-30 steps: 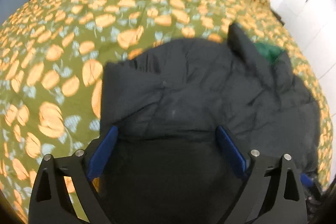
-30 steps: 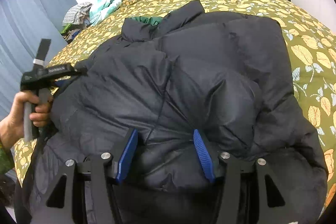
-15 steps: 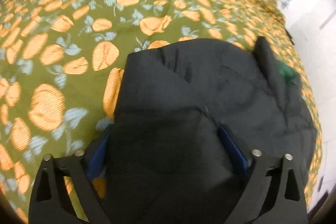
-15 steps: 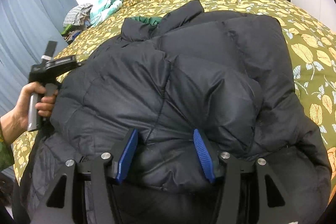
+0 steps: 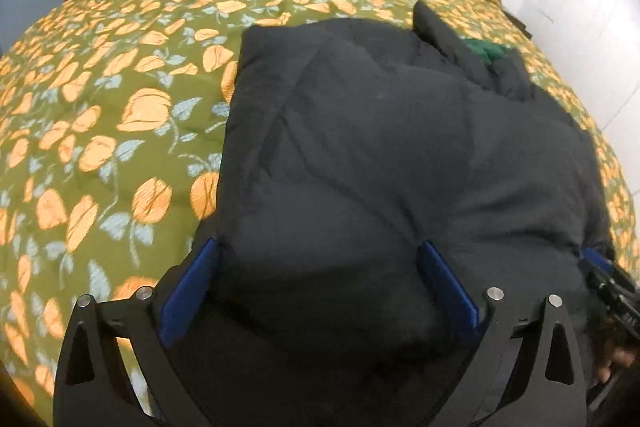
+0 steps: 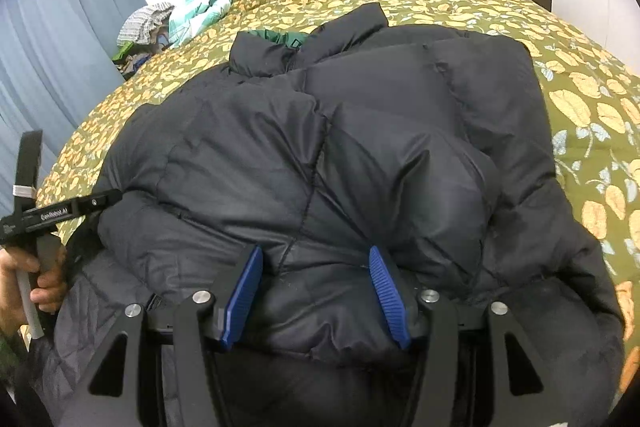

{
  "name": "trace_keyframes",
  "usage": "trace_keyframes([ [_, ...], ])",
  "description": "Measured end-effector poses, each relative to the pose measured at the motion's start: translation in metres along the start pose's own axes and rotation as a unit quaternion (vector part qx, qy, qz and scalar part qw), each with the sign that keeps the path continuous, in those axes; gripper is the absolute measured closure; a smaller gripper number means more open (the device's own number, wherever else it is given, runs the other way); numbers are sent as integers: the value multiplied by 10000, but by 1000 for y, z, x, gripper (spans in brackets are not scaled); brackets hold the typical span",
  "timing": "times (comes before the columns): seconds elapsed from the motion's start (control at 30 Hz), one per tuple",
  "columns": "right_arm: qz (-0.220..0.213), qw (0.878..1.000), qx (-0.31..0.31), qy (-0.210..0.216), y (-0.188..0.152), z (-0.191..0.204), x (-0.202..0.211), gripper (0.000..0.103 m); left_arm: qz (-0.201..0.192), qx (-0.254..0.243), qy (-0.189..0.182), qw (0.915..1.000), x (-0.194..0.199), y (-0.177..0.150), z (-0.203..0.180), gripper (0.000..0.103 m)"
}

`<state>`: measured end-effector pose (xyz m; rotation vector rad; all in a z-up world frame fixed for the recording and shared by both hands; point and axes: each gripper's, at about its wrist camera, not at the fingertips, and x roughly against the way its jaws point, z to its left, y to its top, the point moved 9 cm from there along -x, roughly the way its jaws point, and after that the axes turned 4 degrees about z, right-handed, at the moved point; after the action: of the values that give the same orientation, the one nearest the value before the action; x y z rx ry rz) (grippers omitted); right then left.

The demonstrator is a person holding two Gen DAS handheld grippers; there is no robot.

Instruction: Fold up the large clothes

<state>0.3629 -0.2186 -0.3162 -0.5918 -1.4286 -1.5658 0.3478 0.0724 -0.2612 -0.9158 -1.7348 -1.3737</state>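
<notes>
The black puffer jacket [image 6: 340, 163] lies mid-fold on the floral bedspread [image 5: 100, 131]. Left gripper [image 5: 320, 287], jaws just widened, straddles its hem unclamped; right gripper [image 6: 316, 291] pinches the hem. Next: regrip left, then fold up toward the collar.

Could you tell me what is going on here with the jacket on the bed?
A person is folding a black puffer jacket on a bed with a floral cover, using two tools. The right hand-held gripper is closed on a bunched fold at the jacket's near edge. The left hand-held gripper stands wide, its jaws just opened further, with padded fabric between them. The jacket lies partly folded, collar at the far end.
</notes>
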Motion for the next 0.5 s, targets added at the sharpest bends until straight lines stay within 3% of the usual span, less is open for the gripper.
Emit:
trace_keyframes([
  [0.17, -104, 9997, 87, -183, -27, 11, 48, 44, -72, -458, -379, 9982, 49, -60, -22, 3],
  [0.3, 45, 9989, 281, -366, -70, 17, 69, 41, 163, -1160, -235, 9928, 63, -125, -45, 3],
  [0.4, 379, 9979, 201, -490, -108, 12, 70, 41, 239, -1394, -16, 9899, 67, -157, -50, 3],
  [0.5, 382, 9983, -33, -431, -132, 8, 84, 41, 309, -1444, -66, 9890, 80, -180, -52, 3],
])
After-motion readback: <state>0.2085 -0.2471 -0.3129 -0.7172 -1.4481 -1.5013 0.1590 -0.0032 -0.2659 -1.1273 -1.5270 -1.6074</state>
